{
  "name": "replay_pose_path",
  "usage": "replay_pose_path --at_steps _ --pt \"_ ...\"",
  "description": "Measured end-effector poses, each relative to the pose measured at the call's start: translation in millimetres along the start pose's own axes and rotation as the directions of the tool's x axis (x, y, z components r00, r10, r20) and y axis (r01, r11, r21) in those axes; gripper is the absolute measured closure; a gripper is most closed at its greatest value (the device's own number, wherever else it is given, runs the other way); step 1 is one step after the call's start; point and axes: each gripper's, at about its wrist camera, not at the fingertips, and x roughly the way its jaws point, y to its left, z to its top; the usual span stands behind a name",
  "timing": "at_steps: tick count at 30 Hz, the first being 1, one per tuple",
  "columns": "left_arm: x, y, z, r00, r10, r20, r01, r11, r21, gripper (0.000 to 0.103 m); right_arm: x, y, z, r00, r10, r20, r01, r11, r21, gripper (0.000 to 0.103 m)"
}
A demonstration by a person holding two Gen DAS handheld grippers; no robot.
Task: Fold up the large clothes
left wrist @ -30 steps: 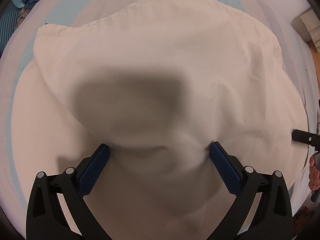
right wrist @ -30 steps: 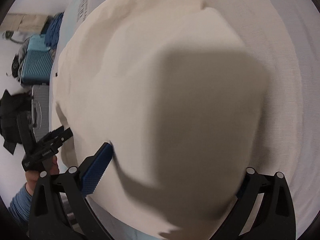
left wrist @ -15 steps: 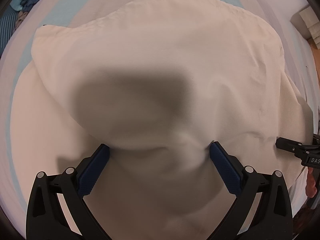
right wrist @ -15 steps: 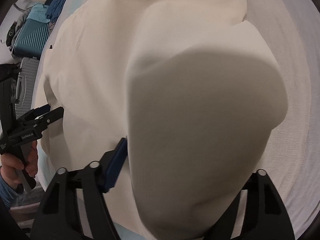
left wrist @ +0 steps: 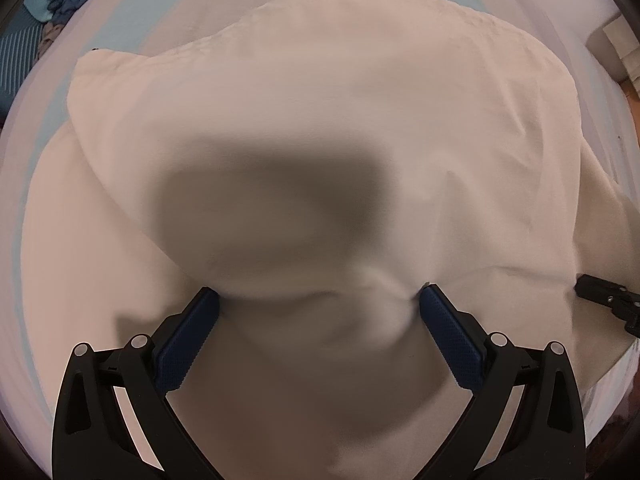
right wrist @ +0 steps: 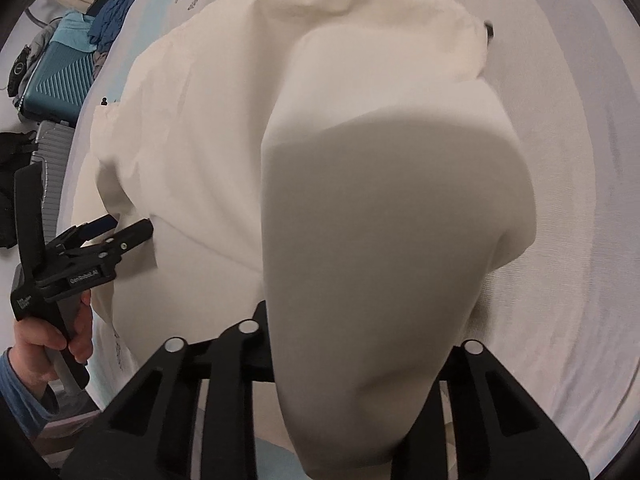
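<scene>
From the left wrist, our left claw [left wrist: 320, 300] stands wide open, cream garment [left wrist: 360, 120] bunched between its blue pads [left wrist: 188, 336], filling mid-frame on the bed [left wrist: 152, 12]; the right claw's tip pokes in at right.

From the right wrist, a raised fold hides our right claw [right wrist: 360, 360], so we cannot tell its state; teal suitcase [right wrist: 56, 76] upper left, blue clothes [right wrist: 116, 8] heaped on top

Bed [right wrist: 580, 160] with pale striped sheet; teal suitcase [right wrist: 56, 76], grey suitcase [right wrist: 52, 168], blue clothes pile [right wrist: 114, 12] on floor beside it.
</scene>
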Motion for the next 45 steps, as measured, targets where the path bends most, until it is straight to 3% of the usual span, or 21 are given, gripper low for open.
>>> replay_pose_path --at_steps 11,17,19,28,36,38,41,45 --pt "4.5 0.3 -11.2 1.0 -0.024 0.02 0.024 1.0 0.013 0.005 -43.4 40.7 -1.3 0.994 -0.103 0.044 0.101 0.994 0.041 0.086" --pt "0.0 4.8 -5.5 0.999 -0.033 0.0 0.033 0.999 0.011 0.006 -67.6 78.7 0.5 0.987 -0.152 0.058 0.151 0.988 0.022 0.086" --pt "-6.6 9.4 6.9 0.999 -0.042 -0.003 0.042 0.999 0.021 0.011 -72.5 88.1 1.3 0.981 -0.187 0.06 0.186 0.982 0.028 0.086" --pt "-48.0 55.0 8.0 0.998 -0.065 0.023 0.065 0.998 -0.005 0.014 -78.5 151.7 -5.9 0.912 -0.391 0.122 0.393 0.919 0.011 0.086" --pt "-88.7 133.2 -0.4 0.994 -0.027 0.105 0.024 0.999 0.03 0.012 -63.1 233.3 -19.0 0.87 -0.453 0.193 0.467 0.884 -0.028 0.086" --pt "-92.0 135.6 3.5 0.993 -0.019 0.115 0.016 0.999 0.032 0.009 -55.2 253.6 -23.1 0.857 -0.47 0.212 0.49 0.87 -0.049 0.086" --pt "-107.9 180.6 -18.1 0.992 -0.005 0.128 0.001 0.999 0.032 0.007 -46.0 278.6 -27.2 0.836 -0.498 0.232 0.522 0.851 -0.053 0.086" --pt "-121.0 206.7 -36.8 0.99 0.018 0.142 -0.023 0.999 0.036 0.006 -36.0 302.5 -30.4 0.815 -0.522 0.251 0.548 0.835 -0.044 0.086"
